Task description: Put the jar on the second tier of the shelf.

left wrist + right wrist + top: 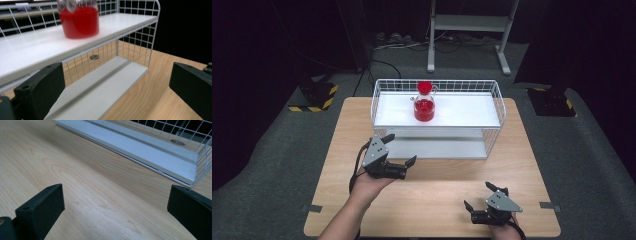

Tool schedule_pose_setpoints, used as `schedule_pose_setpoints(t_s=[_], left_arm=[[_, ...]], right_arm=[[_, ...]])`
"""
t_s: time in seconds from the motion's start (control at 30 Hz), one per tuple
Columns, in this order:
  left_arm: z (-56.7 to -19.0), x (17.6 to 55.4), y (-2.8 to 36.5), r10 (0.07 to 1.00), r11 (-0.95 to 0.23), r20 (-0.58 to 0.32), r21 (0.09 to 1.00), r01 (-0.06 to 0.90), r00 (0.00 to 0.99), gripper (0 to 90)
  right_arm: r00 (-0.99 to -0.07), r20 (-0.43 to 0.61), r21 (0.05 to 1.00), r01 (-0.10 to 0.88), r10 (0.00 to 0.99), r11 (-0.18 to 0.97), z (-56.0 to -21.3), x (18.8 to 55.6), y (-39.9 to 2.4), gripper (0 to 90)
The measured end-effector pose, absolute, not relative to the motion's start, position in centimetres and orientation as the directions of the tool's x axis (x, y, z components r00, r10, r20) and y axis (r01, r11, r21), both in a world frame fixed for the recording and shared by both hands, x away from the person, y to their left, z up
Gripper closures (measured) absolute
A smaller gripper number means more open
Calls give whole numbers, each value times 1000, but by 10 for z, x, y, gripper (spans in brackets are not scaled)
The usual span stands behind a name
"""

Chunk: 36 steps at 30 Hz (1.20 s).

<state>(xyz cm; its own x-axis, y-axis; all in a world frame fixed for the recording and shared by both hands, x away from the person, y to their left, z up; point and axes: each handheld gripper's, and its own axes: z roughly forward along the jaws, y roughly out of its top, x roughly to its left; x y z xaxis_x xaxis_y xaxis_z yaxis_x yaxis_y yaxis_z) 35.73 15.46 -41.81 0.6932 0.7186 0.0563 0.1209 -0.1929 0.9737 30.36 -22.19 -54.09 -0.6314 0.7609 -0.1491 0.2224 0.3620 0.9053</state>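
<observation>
A glass jug [424, 102] with a red lid and red liquid filling its lower half stands upright on the upper shelf of a white wire rack [492, 97], toward the shelf's left part. There is one jug, one rack with two white shelves, one wooden table [432, 180], and two hand-held grippers. The left gripper [399, 150], held in the person's left hand [371, 184], hovers just in front of the rack's front left corner with its two black jaws spread wide apart and nothing between them. From that gripper the jug lies ahead, higher up and slightly to the left; in the left gripper view the jug [78, 18] sits above the jaws on the upper shelf, its top cut off by the frame edge. The front edge of the upper shelf and the wire grid [105, 53] beneath it stand between this gripper and the jug. The lower shelf [100, 85] stretches ahead below. The right gripper [479, 196] is near the table's front right edge, well apart from the rack, jaws also spread wide and empty. Ahead of it lies bare wood grain, then the lower shelf [140, 147] of the rack. Dark floor surrounds the table, and a white metal stand [469, 25] is beyond the rack.
</observation>
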Motion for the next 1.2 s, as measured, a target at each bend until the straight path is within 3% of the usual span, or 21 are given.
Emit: schedule_pose_setpoints(t_s=[0.9,1.2], left_arm=[[-516,324,182,749,-248,4,929,274,663,4],[-545,304,210,771,-328,45,883,335,635,4]], right_arm=[[-621,-152,906,224,769,360,-541,303,-222,6],[-608,-161,904,225,777,363,-541,303,-221,6]])
